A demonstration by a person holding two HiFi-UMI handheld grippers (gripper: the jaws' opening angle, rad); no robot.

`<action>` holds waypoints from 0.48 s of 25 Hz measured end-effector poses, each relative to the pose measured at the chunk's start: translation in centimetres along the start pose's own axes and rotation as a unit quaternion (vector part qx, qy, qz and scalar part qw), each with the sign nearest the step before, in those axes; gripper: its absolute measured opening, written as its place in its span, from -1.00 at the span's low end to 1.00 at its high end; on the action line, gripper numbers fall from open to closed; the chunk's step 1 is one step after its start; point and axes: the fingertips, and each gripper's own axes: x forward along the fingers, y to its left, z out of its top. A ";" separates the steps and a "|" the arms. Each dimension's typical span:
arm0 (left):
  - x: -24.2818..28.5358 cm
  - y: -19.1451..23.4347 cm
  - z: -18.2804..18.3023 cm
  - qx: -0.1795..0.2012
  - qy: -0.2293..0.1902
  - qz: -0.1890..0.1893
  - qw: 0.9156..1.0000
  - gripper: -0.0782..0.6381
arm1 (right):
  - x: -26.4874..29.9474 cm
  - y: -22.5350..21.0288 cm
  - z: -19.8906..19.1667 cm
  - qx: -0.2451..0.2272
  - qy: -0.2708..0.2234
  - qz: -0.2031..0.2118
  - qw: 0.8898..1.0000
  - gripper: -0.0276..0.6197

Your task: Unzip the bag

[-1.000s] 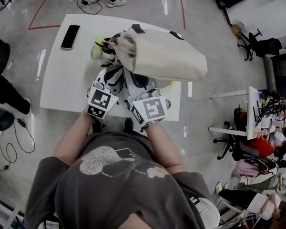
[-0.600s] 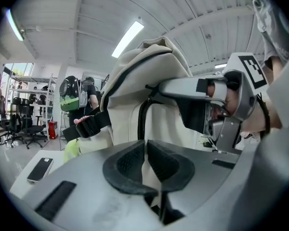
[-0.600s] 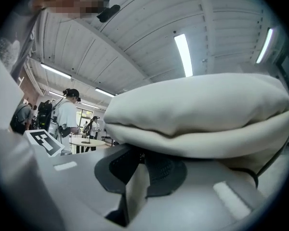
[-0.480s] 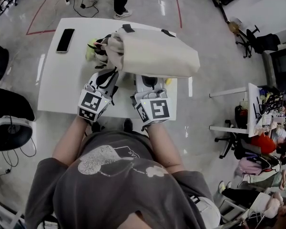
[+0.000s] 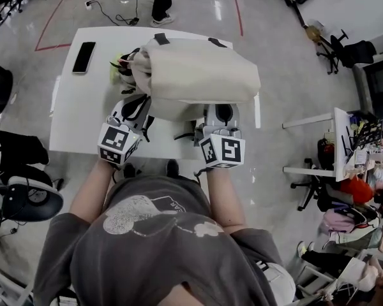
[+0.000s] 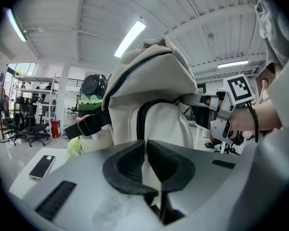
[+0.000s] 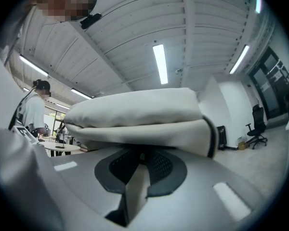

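Table (image 5: 70,123), white, fills mid-frame. Cream canvas bag (image 5: 198,69) sits over its 12 o'clock half. Left gripper (image 5: 135,107) is pressed onto a fold of bag cloth at the bag's 7 o'clock corner. Right gripper (image 5: 219,115) pinches the lower hem at 5 o'clock. Judgement: light, soft, floppy, will bunch unless kept taut. Best hold is the puller on the dark seam (image 6: 138,117), likely the zip. Puller not seen.
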 end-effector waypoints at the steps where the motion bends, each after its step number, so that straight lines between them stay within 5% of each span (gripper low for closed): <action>1: 0.0 0.0 0.0 -0.002 0.000 0.001 1.000 -0.70 | -0.4 -1.0 -0.1 0.008 0.001 -0.012 1.000 -0.82; 12: 0.4 0.2 0.0 -0.005 -0.004 0.026 1.000 -0.69 | -1.5 -2.0 -1.9 0.000 0.009 -0.005 1.000 -0.81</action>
